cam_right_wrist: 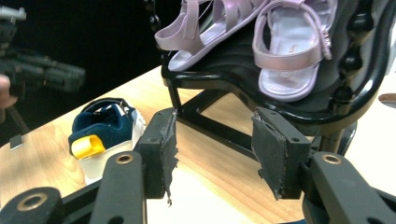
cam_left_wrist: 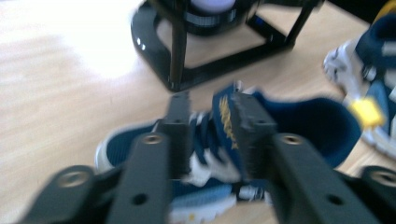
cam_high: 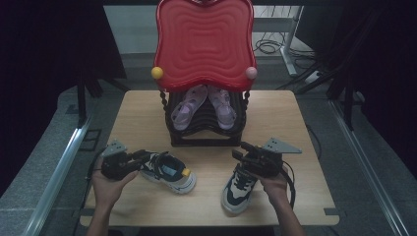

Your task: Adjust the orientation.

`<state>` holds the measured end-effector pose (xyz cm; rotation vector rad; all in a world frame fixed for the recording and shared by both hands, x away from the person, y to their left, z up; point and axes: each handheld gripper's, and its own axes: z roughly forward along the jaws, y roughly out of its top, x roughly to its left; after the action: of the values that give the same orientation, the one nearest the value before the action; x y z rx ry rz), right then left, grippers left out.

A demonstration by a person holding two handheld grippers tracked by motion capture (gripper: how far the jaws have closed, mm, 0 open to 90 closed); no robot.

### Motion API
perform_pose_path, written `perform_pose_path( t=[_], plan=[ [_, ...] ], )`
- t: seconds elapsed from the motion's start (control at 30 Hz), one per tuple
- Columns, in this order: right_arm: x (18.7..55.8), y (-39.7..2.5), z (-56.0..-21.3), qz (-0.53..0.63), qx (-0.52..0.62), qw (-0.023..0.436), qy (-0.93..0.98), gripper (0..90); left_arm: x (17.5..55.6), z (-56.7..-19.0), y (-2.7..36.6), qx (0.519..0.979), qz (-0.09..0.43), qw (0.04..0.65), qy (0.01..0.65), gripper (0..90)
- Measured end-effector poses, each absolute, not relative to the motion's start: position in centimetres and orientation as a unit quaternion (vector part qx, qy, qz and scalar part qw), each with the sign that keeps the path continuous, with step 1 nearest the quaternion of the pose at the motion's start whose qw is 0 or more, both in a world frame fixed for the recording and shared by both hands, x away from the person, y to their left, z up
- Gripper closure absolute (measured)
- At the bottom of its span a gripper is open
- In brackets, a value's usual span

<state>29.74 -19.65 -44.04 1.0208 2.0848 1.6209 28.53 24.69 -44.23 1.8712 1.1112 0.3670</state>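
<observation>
Two sneakers (cam_high: pixel 169 172) (cam_high: pixel 240 189) on table, two sandals (cam_high: pixel 189 106) (cam_high: pixel 222 107) on rack.

The table (cam_high: pixel 275 123) has a pale wood-grain top, smooth and matt, with a soft sheen where light hits it. The shoe rack (cam_high: pixel 206 135) looks like glossy black plastic, and its red top tray (cam_high: pixel 204 44) is shiny plastic with rippled ridges. On its shelf the lilac sandals (cam_right_wrist: pixel 285 51) look like smooth, slightly pearly plastic or rubber. The left sneaker (cam_high: pixel 169 172) and right sneaker (cam_high: pixel 238 189) show navy knitted cloth with pale rubbery soles; the left one carries a yellow fabric pull tab (cam_right_wrist: pixel 88 145). The right gripper (cam_right_wrist: pixel 212 154) has matt black arms with brass-coloured rivets, and its pads (cam_right_wrist: pixel 163 149) are rough, frayed rubber.
</observation>
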Motion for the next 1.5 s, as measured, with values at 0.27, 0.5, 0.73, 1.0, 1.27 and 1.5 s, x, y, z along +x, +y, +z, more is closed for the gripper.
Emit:
perform_pose_path(
  t=[0.27,0.5,0.73,1.0,1.27,1.5],
  plan=[
    [29.8,-18.2,-44.4,0.545,0.332,0.147,0.756,67.3,29.6,-42.3,24.3,0.754,0.152,0.469,0.435,49.7],
    [30.2,-15.8,-44.3,0.521,0.318,0.141,0.779,86.2,29.3,-42.1,24.3,0.766,0.133,0.479,0.408,45.9],
    [30.9,-12.5,-43.9,0.505,0.317,0.114,0.795,89.8,28.0,-41.1,25.2,0.756,0.143,0.499,0.399,43.5],
    [31.9,-9.4,-44.3,0.494,0.304,0.097,0.809,89.9,27.5,-40.9,25.8,0.747,0.143,0.506,0.406,43.2],
    [33.0,-7.0,-45.6,0.472,0.304,0.086,0.823,90.0,27.3,-40.9,26.4,0.741,0.139,0.509,0.414,43.1],
    [32.8,-5.3,-46.5,0.459,0.293,0.088,0.834,90.0,27.2,-41.0,26.6,0.742,0.136,0.508,0.416,42.7]
  ],
)
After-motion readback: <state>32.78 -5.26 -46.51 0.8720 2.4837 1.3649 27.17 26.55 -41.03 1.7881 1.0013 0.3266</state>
